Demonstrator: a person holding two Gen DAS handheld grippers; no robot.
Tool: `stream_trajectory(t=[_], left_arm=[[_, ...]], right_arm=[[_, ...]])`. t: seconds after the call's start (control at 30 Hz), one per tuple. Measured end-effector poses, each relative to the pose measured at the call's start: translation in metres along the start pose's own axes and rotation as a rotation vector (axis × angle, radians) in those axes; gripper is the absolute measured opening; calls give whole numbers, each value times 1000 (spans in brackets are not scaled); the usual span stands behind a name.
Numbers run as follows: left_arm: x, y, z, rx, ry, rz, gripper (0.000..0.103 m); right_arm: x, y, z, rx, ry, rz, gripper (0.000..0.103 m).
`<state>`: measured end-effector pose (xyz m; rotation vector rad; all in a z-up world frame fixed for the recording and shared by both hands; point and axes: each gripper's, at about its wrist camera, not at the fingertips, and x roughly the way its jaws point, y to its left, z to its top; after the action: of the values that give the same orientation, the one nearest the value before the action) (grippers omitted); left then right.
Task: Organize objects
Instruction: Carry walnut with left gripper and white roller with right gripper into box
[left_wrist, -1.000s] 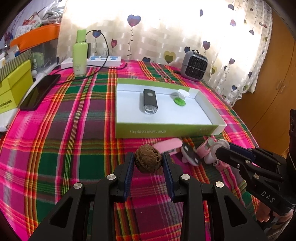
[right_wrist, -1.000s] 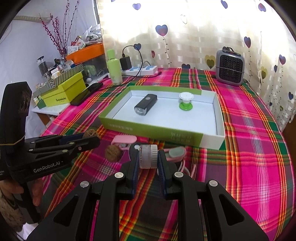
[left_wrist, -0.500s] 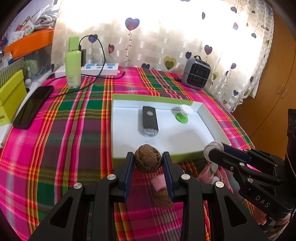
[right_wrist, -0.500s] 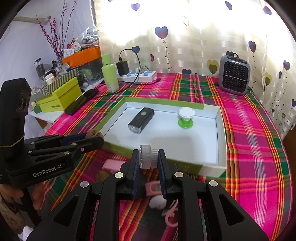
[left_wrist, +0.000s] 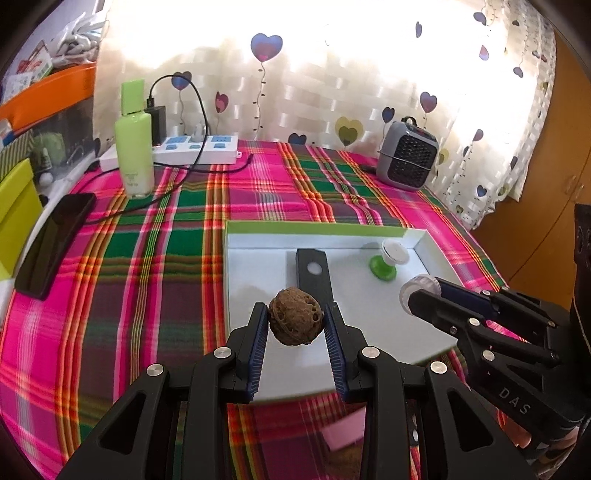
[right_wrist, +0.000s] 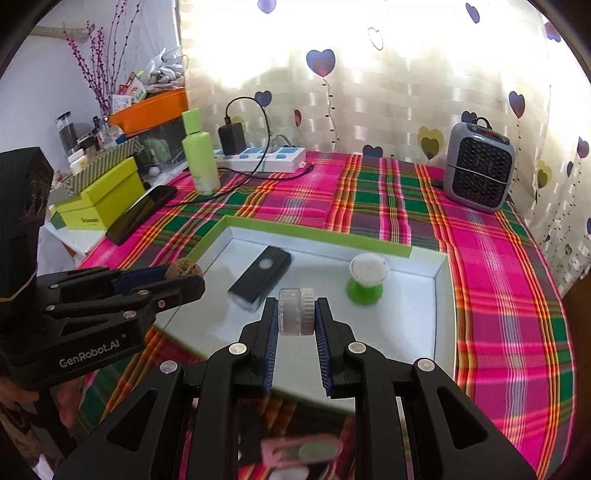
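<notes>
Both tongs have moved over the tray (left_wrist: 421, 236): left (left_wrist: 295, 320) grasping walnut (left_wrist: 294, 321), right (right_wrist: 296, 317) grasping jar (right_wrist: 296, 316)

Black angular grippers, blue ribbed fingers (left_wrist: 257, 343), silver screws, white "GenRobot.AI" and "DAS" lettering

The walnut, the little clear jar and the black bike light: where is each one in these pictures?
walnut (left_wrist: 294, 320), left wrist view, on its wrinkled shell.
little clear jar (right_wrist: 296, 316), right wrist view, on its side wall.
black bike light (right_wrist: 260, 277), right wrist view, on its top face.
</notes>
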<state>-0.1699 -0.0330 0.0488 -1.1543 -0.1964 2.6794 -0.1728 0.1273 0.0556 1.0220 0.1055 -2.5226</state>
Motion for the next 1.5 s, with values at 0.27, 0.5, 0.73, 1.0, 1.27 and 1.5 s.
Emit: stream_trajectory(t=[0.27, 0.5, 0.73, 1.0, 1.27, 1.5], left_arm=[[21, 4, 14, -9, 20, -3, 29], [39, 6, 23, -8, 43, 4, 29], [54, 9, 30, -18, 74, 7, 29], [63, 9, 31, -8, 82, 16, 29], [65, 9, 33, -6, 81, 13, 29], [67, 11, 34, -14, 82, 13, 29]], right_arm=[[23, -9, 15, 11, 30, 7, 20], [47, -12, 24, 12, 78, 5, 20], [64, -15, 28, 18, 102, -3, 20], [78, -17, 30, 27, 134, -3, 20], [82, -17, 31, 22, 151, -11, 21], [83, -18, 31, 26, 159, -17, 21]])
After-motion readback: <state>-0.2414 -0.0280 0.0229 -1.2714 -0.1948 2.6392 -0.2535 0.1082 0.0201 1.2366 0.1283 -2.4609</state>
